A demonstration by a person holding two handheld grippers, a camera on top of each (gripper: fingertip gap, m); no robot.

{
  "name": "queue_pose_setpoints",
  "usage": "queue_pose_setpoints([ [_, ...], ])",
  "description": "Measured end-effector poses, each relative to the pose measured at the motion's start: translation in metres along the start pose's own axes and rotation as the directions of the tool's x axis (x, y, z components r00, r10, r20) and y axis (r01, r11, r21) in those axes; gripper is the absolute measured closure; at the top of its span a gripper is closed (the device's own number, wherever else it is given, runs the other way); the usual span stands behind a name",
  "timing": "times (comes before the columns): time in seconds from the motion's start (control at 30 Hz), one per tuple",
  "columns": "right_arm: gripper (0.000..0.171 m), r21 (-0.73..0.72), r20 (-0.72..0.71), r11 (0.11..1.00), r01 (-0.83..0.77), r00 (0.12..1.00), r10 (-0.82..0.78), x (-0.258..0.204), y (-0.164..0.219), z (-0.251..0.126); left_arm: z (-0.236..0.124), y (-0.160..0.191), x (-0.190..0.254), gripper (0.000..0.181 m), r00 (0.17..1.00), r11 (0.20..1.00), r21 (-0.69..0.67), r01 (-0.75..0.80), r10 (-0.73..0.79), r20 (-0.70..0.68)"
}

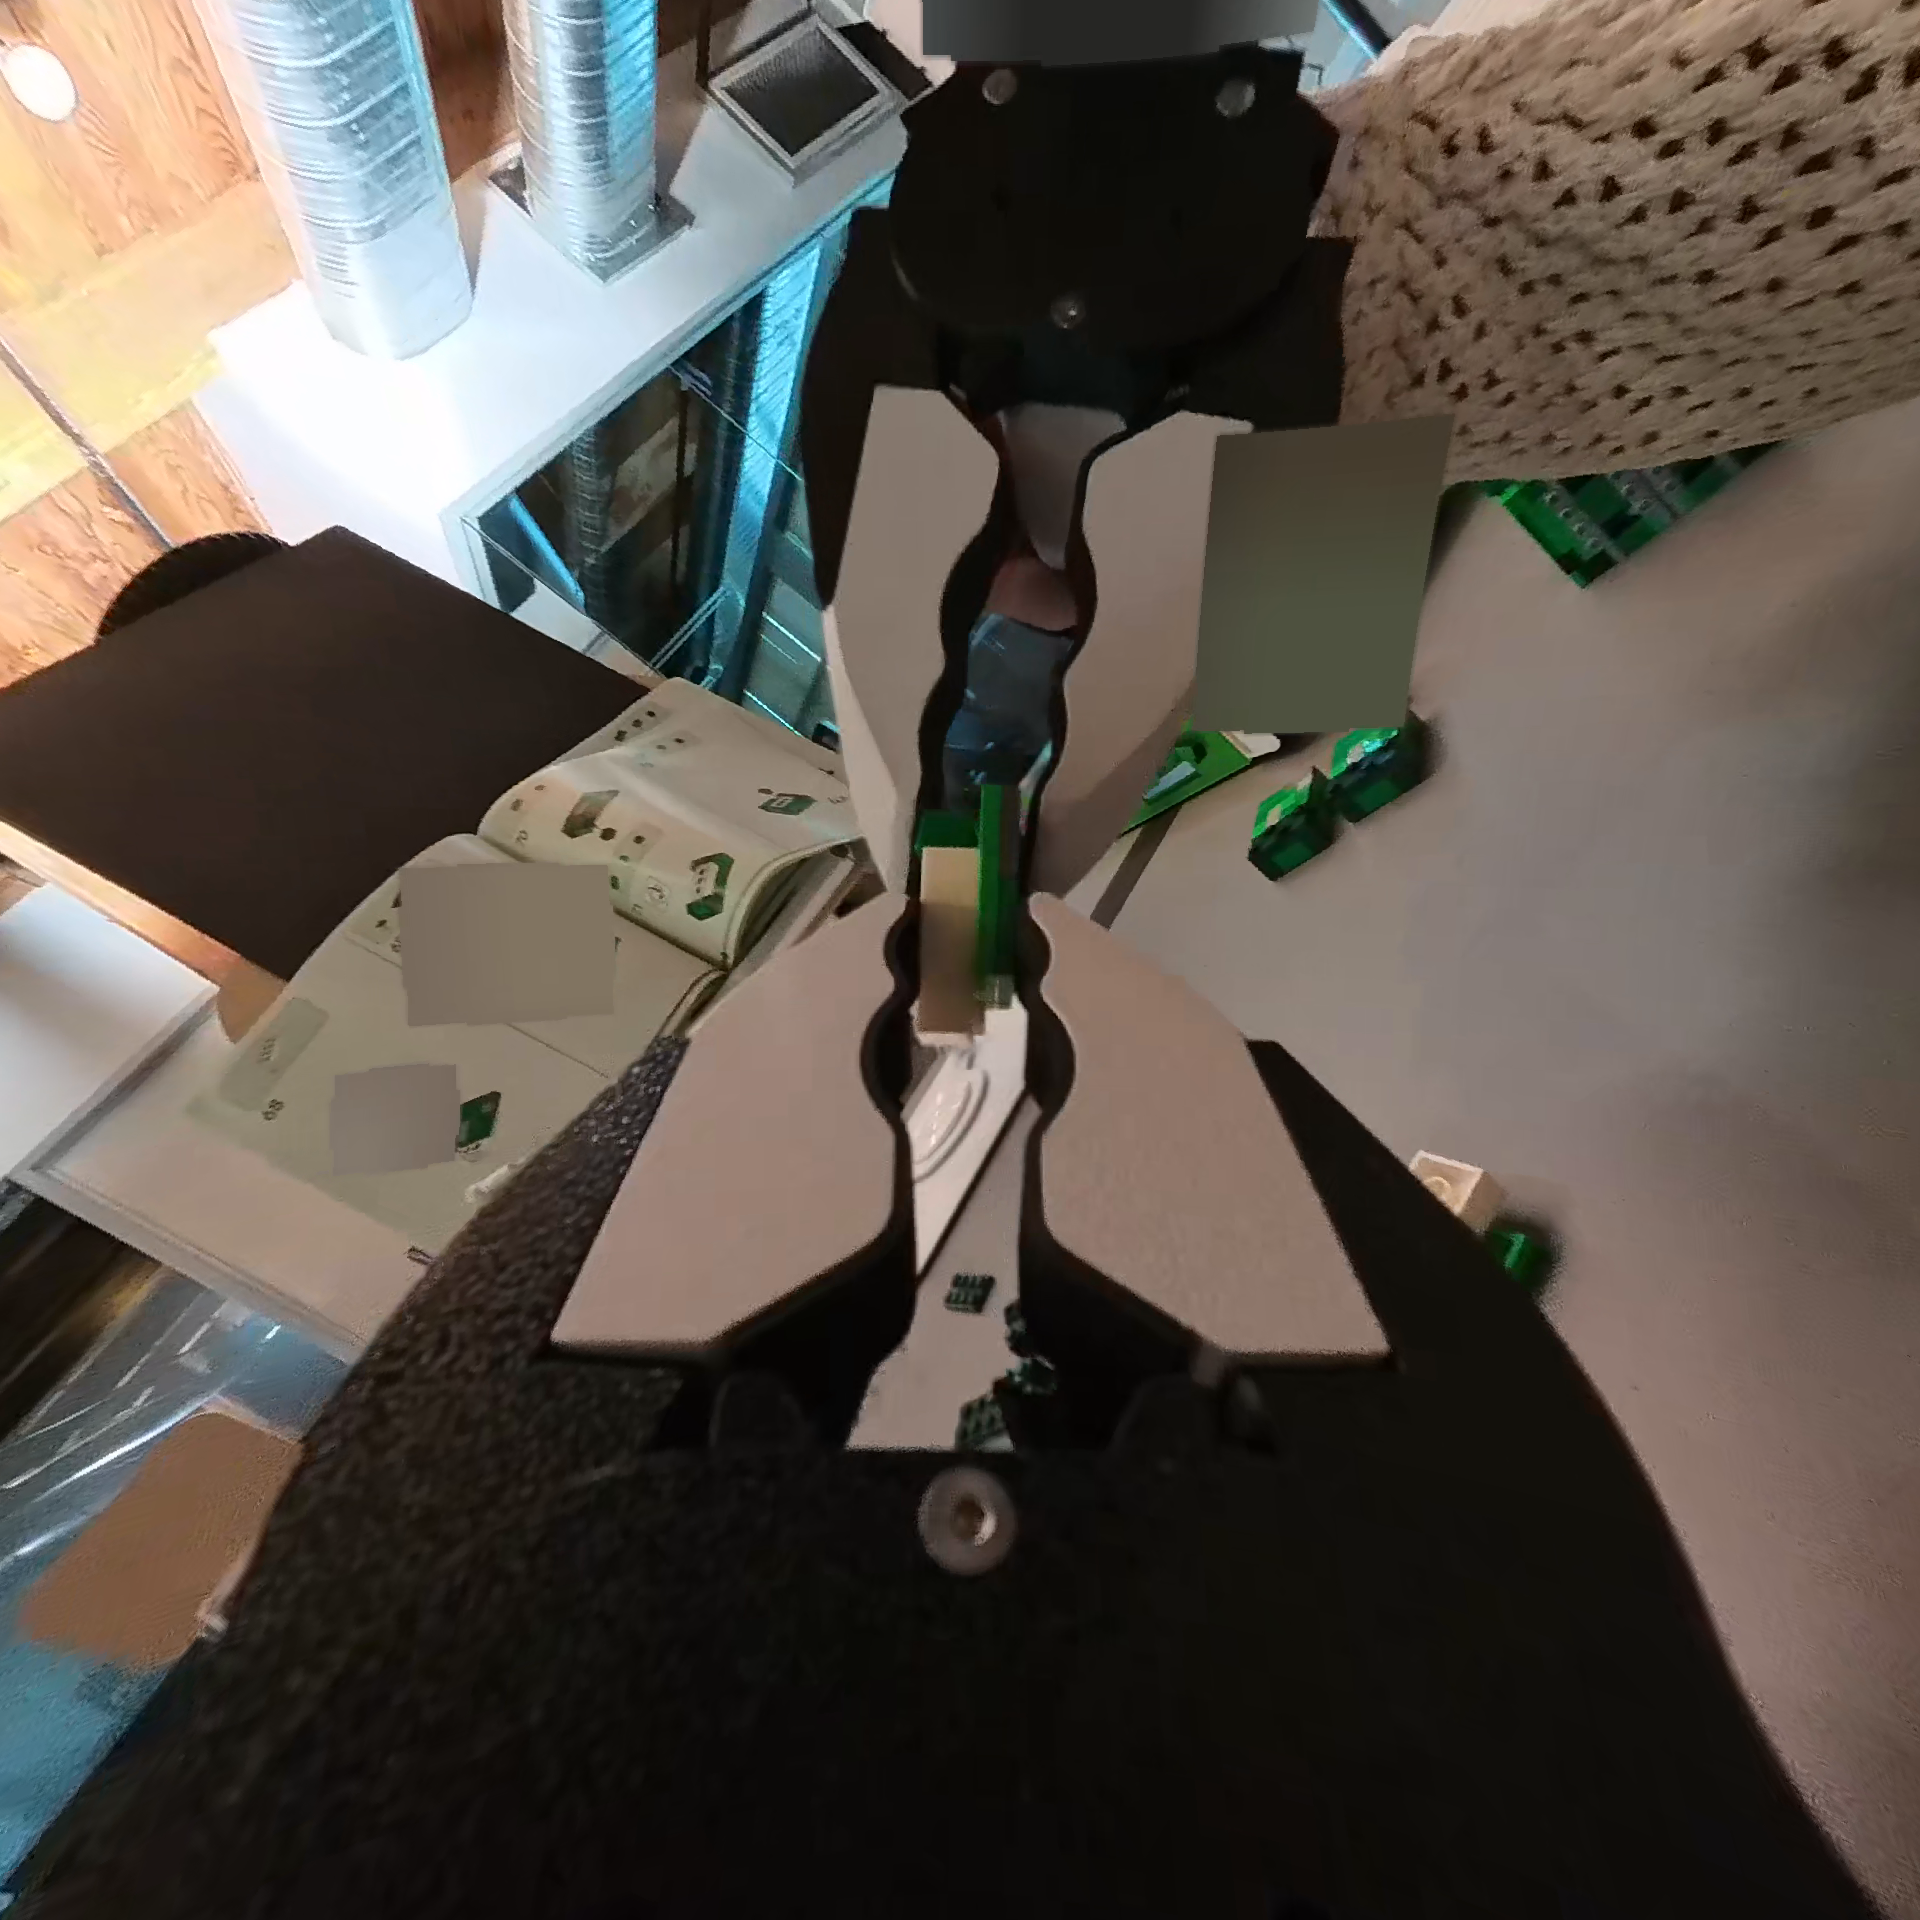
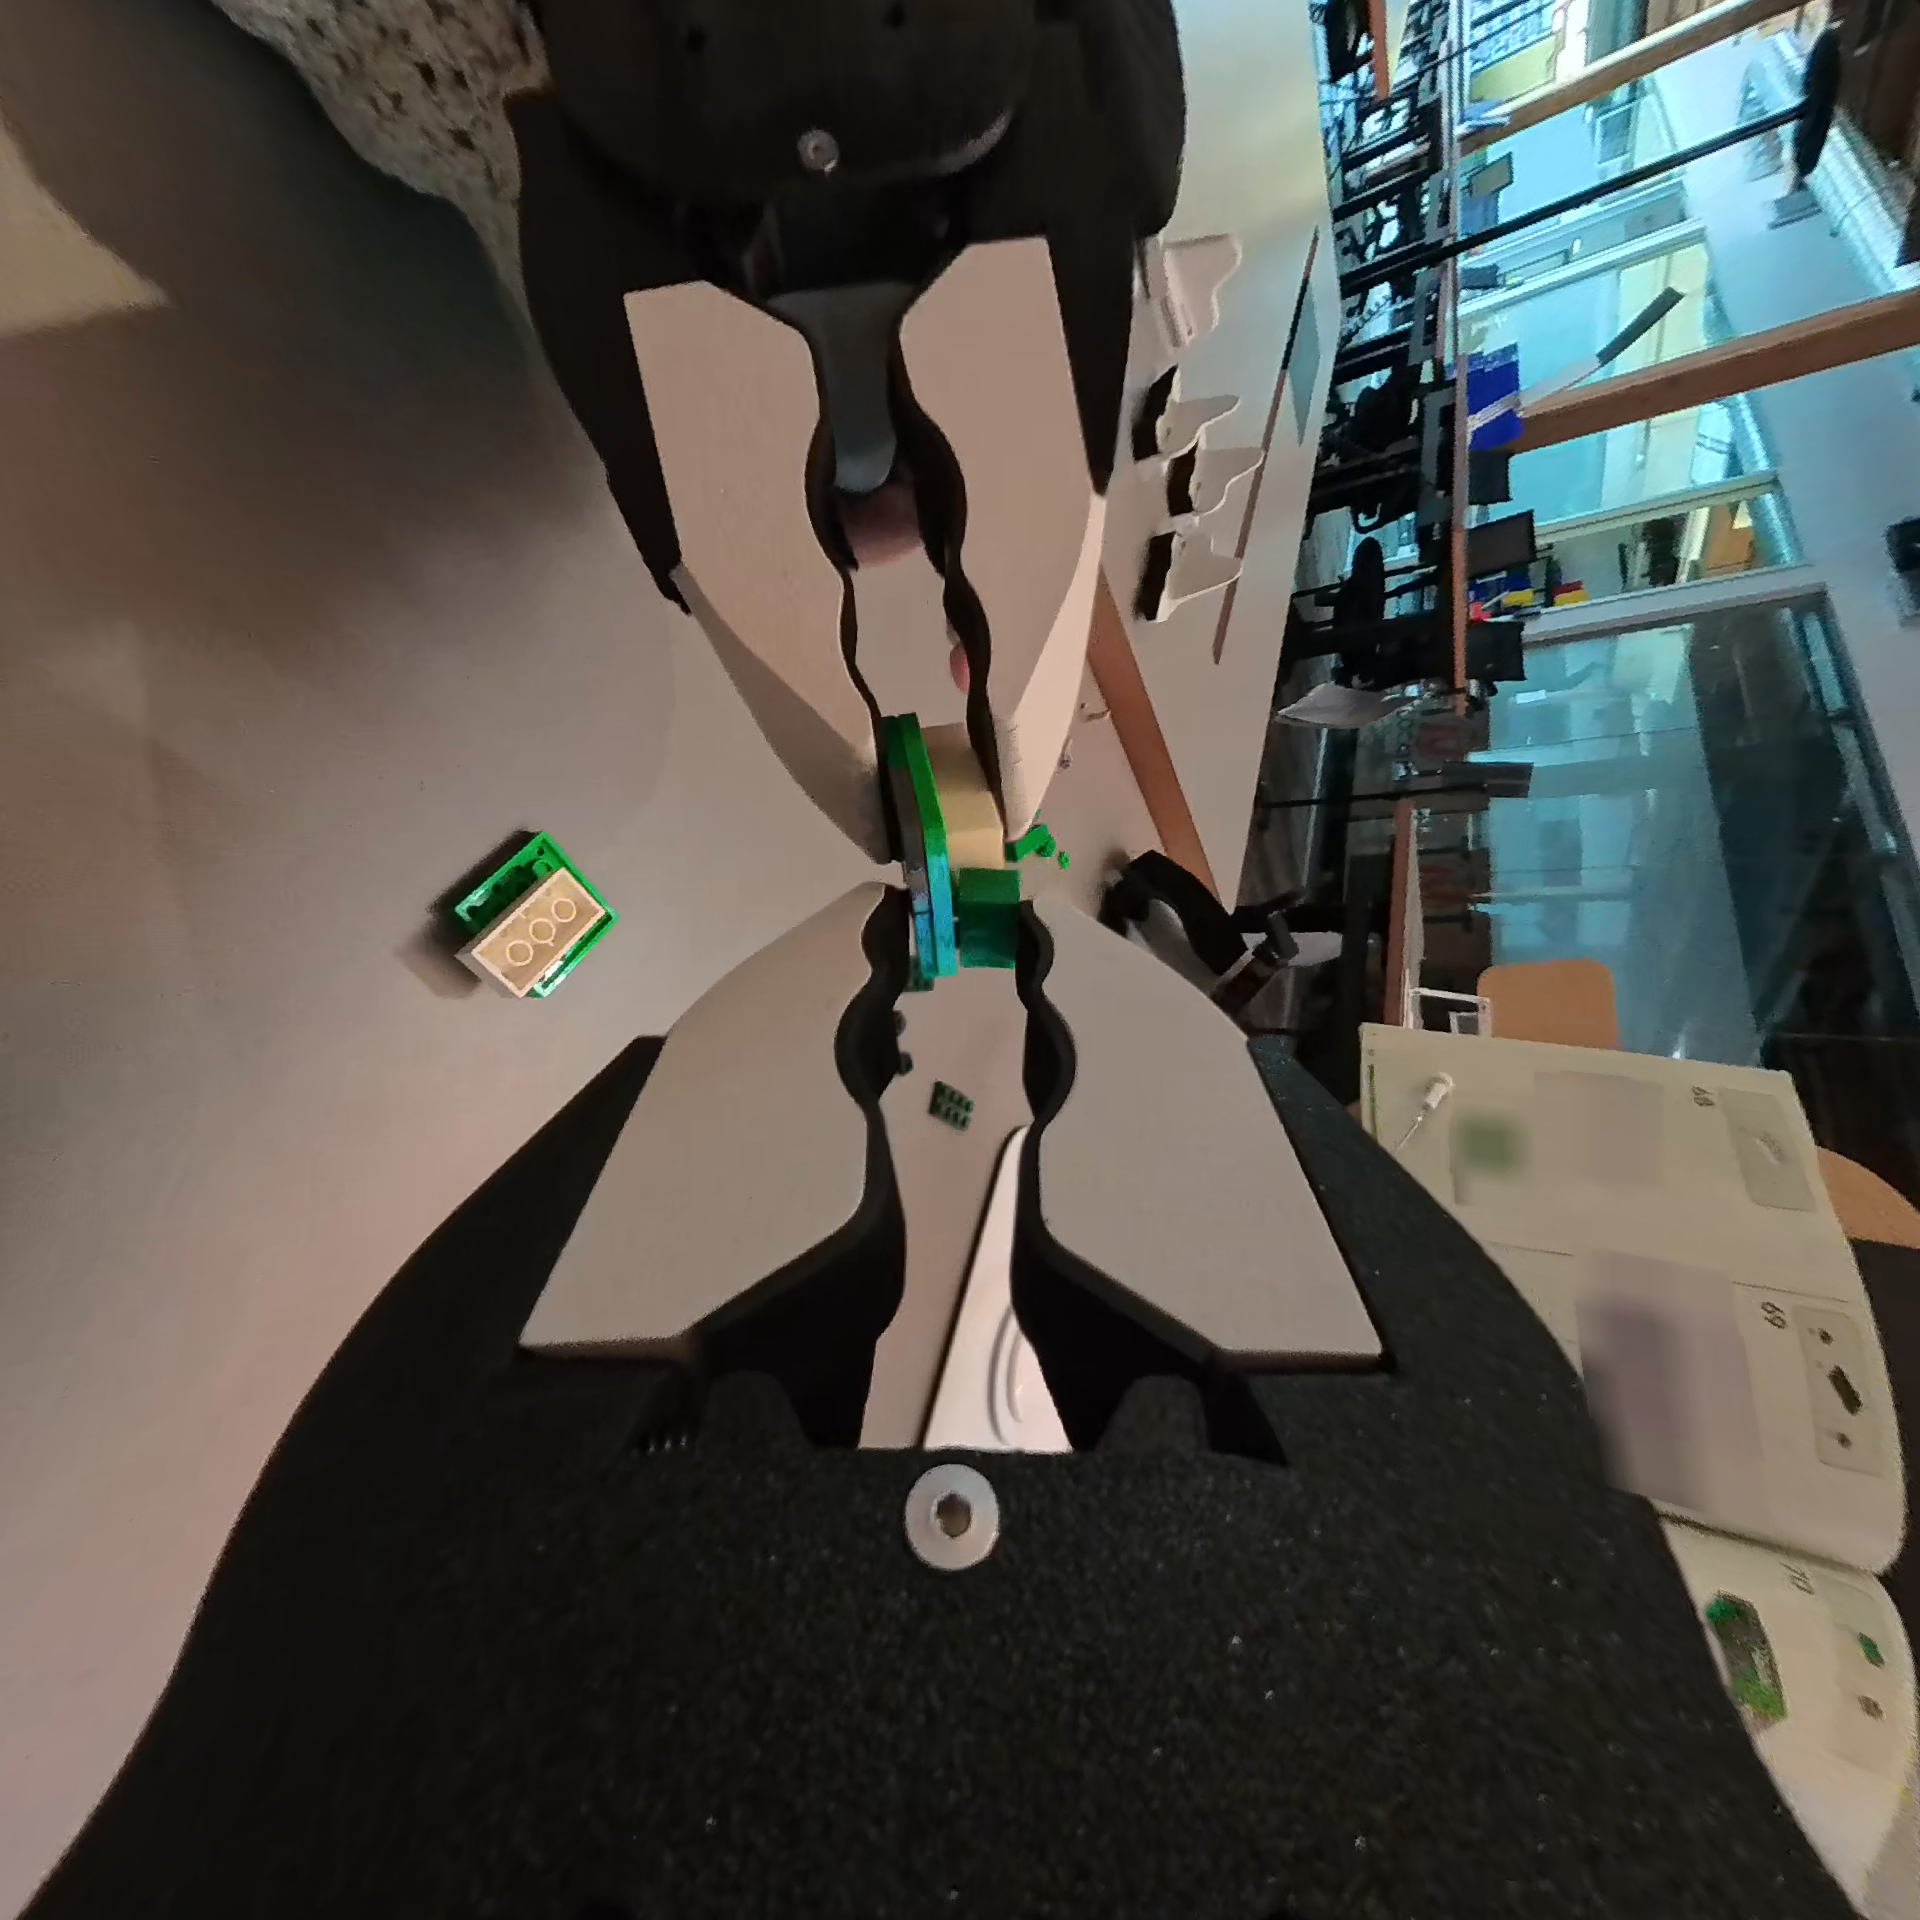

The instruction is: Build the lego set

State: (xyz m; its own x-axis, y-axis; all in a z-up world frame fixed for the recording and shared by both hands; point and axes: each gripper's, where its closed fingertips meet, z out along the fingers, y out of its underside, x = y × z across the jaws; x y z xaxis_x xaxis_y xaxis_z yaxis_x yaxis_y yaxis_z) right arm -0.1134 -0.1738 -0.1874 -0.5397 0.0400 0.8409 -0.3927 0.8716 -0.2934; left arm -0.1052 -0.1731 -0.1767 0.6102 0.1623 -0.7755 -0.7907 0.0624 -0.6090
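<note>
A small lego assembly, a tan brick (image 1: 948, 930) against a green plate (image 1: 995, 883), hangs in the air above the grey table (image 1: 1558, 935). My left gripper (image 1: 966, 925) is shut on it from below in the left wrist view. My right gripper (image 1: 977, 831) faces it tip to tip and grips the same assembly. In the right wrist view my right gripper (image 2: 956, 914) is shut on the green part (image 2: 987, 920). There the left gripper (image 2: 940, 816) clamps the tan brick (image 2: 966, 790) and the green plate (image 2: 914, 821).
An open instruction booklet (image 1: 623, 862) (image 2: 1662, 1247) lies at the table edge. A green and tan block (image 2: 535, 920), green sub-builds (image 1: 1340, 790), a larger green build (image 1: 1600, 520), a white brick (image 1: 1455, 1190) and a small dark green plate (image 2: 951, 1103) lie on the table. A knit sleeve (image 1: 1610, 260) reaches in. Both grippers' tips are close together, under 4 cm apart. Left tips and right tips are each some 30 cm from the larger green build (image 1: 1600, 520).
</note>
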Motion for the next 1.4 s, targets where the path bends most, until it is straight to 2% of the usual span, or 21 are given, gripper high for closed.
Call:
queue_pose_setpoints([
  [0.17,0.152,-0.038,0.044,0.999,0.005,0.999,-0.004,-0.006,0.004,0.002,0.001,0.004,0.006,0.165,0.999,0.999,-0.012,0.031,-0.031,-0.044],
  [0.43,0.152,-0.088,0.154,0.994,-0.061,0.985,0.074,-0.020,0.010,0.003,0.002,0.009,0.018,0.165,0.988,0.996,-0.015,0.093,-0.094,-0.121],
  [0.6,0.152,-0.074,0.151,0.995,-0.069,0.985,0.080,-0.019,0.007,0.003,0.000,0.007,0.017,0.165,0.982,0.990,0.013,0.137,-0.134,-0.131],
  [0.87,0.152,-0.080,0.201,0.983,-0.164,0.963,0.177,-0.022,0.006,0.002,-0.002,0.005,0.019,0.165,0.971,0.982,0.036,0.187,-0.179,-0.159],
  [1.4,0.152,-0.055,0.191,0.991,-0.119,0.973,0.127,-0.023,0.002,0.001,-0.004,0.001,0.020,0.165,0.977,0.987,0.054,0.152,-0.142,-0.161],
])
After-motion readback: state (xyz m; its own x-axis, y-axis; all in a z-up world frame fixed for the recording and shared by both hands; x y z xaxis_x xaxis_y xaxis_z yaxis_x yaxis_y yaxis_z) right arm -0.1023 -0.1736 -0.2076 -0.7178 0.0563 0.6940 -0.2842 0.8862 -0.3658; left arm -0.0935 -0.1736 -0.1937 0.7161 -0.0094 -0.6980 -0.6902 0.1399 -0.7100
